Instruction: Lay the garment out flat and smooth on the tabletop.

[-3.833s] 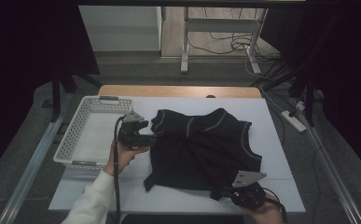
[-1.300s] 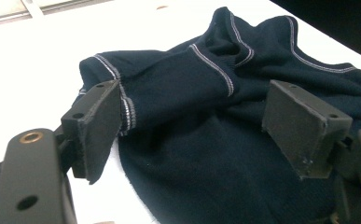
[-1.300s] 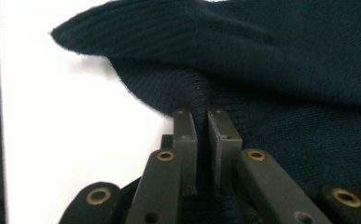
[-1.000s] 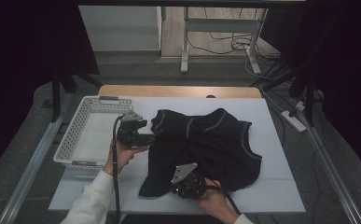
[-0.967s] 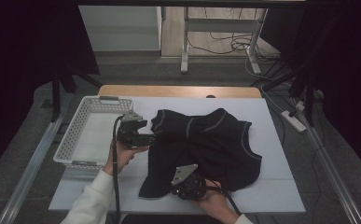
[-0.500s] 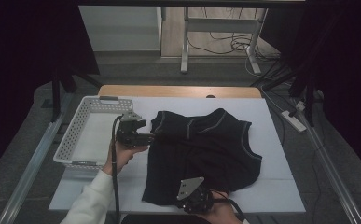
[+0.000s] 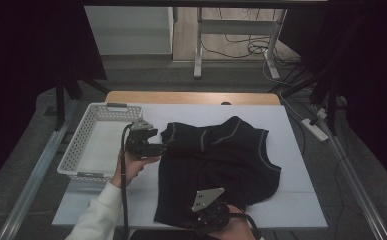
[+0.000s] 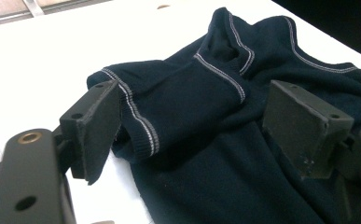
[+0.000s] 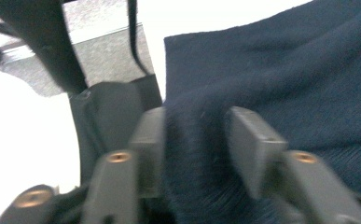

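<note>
A dark navy garment with pale stitching along its edges lies spread across the middle of the white surface, its near hem reaching the front edge. The left gripper sits at the garment's far-left corner, just beside the white basket that stands on the left part of the surface. In the left gripper view the jaws stand apart (open), one on each side of a folded sleeve-like portion of the garment; the left jaw is touching or nearly touching the stitched cuff edge, while the right jaw rests on or just above the main body of the fabric. The right gripper is at the near hem of the garment, at the front edge of the surface. In the right gripper view its jaws are closed on a raised fold of the navy fabric, which is bunched between them, the rest of the cloth extending away to the upper right. The person's left sleeve enters from the bottom of the high view.
</note>
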`<state>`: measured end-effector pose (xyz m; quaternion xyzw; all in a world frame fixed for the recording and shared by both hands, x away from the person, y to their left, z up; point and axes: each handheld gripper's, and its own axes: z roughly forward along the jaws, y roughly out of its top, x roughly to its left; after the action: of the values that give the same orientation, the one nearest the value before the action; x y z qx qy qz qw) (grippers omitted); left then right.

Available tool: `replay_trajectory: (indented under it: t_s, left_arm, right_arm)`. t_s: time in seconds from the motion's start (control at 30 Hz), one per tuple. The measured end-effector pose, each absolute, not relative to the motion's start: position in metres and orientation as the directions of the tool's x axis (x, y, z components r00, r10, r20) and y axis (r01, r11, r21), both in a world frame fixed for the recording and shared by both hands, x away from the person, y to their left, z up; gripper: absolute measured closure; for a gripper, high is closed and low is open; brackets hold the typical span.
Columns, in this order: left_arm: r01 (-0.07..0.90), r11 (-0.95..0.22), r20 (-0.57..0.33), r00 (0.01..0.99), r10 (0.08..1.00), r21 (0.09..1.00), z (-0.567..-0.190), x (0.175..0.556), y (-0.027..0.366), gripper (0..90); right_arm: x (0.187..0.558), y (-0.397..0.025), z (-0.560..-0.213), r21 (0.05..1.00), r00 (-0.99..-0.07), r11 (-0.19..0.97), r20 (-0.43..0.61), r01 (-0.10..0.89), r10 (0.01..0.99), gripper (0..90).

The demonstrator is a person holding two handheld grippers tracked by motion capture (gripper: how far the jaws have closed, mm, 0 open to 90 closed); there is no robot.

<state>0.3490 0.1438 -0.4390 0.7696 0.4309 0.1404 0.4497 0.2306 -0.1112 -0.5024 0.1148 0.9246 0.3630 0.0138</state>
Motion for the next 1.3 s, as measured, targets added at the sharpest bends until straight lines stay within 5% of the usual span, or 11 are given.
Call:
replay_trajectory:
  t_s: [0.2, 0.7, 0.8, 1.0, 1.3]
  left_arm:
    - [0.535, -0.218, -0.173, 0.587, 0.791, 0.816, -0.438, 0.349, 0.145, 20.3]
    - [0.528, -0.215, -0.172, 0.589, 0.789, 0.821, -0.436, 0.348, 0.146, 20.3]
    - [0.530, -0.216, -0.173, 0.589, 0.789, 0.820, -0.436, 0.349, 0.146, 20.3]
    - [0.528, -0.219, -0.169, 0.591, 0.789, 0.821, -0.436, 0.348, 0.146, 20.3]
    - [0.531, -0.220, -0.170, 0.590, 0.790, 0.819, -0.437, 0.349, 0.146, 20.1]
  right_arm:
    - [0.241, -0.095, -0.501, 0.693, -0.968, 0.692, 0.038, 0.203, 0.246, 38.3]
    - [0.281, -0.063, -0.518, 0.626, -0.938, 0.731, 0.003, 0.272, 0.347, 37.6]
    - [0.282, -0.063, -0.523, 0.611, -0.942, 0.742, 0.017, 0.276, 0.336, 45.8]
    - [0.276, -0.064, -0.524, 0.631, -0.961, 0.740, 0.031, 0.231, 0.273, 81.5]
    - [0.261, -0.066, -0.522, 0.628, -0.976, 0.755, 0.037, 0.191, 0.217, 85.9]
